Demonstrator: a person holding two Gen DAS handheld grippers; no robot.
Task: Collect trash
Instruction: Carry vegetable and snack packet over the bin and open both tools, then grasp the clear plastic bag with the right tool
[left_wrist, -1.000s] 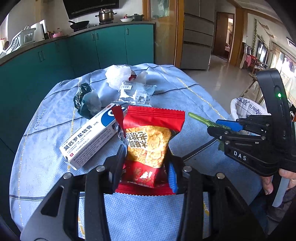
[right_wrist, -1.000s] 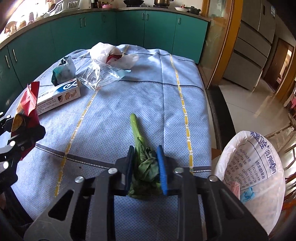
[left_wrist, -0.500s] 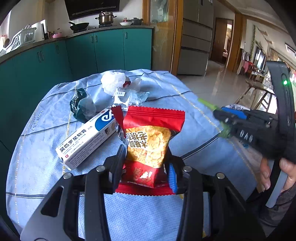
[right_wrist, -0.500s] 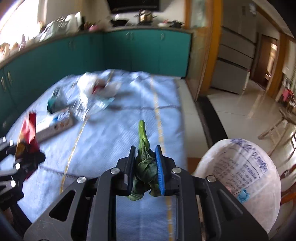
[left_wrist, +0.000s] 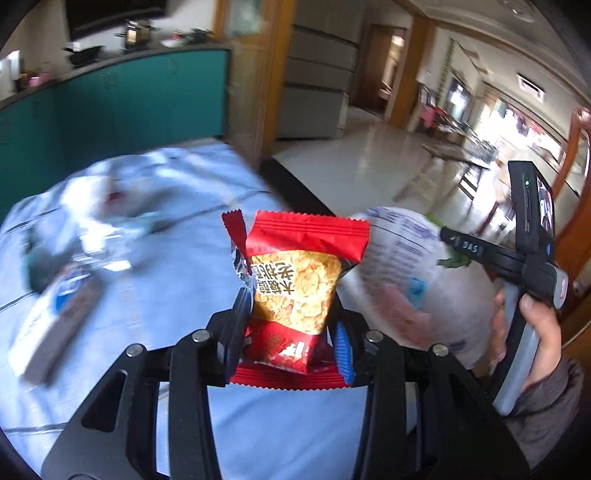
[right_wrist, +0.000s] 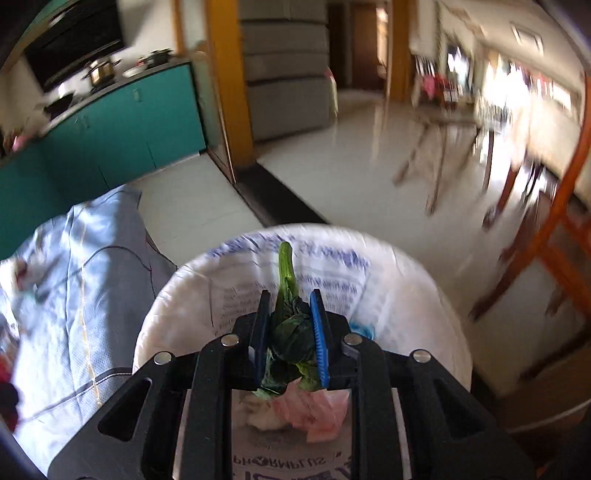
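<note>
Trash bag (right_wrist: 406, 295) with pink wrapper (right_wrist: 317, 410) inside

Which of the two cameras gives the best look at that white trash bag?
The right wrist view: it looks down into the white trash bag, showing its open mouth and the pink rubbish inside. The left wrist view shows only its blurred outer side, partly behind the snack packet.

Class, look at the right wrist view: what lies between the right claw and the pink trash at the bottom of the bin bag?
Only the green vegetable scrap pinched in the right claw; below it nothing intervenes above the pink trash inside the white bin bag.
</note>
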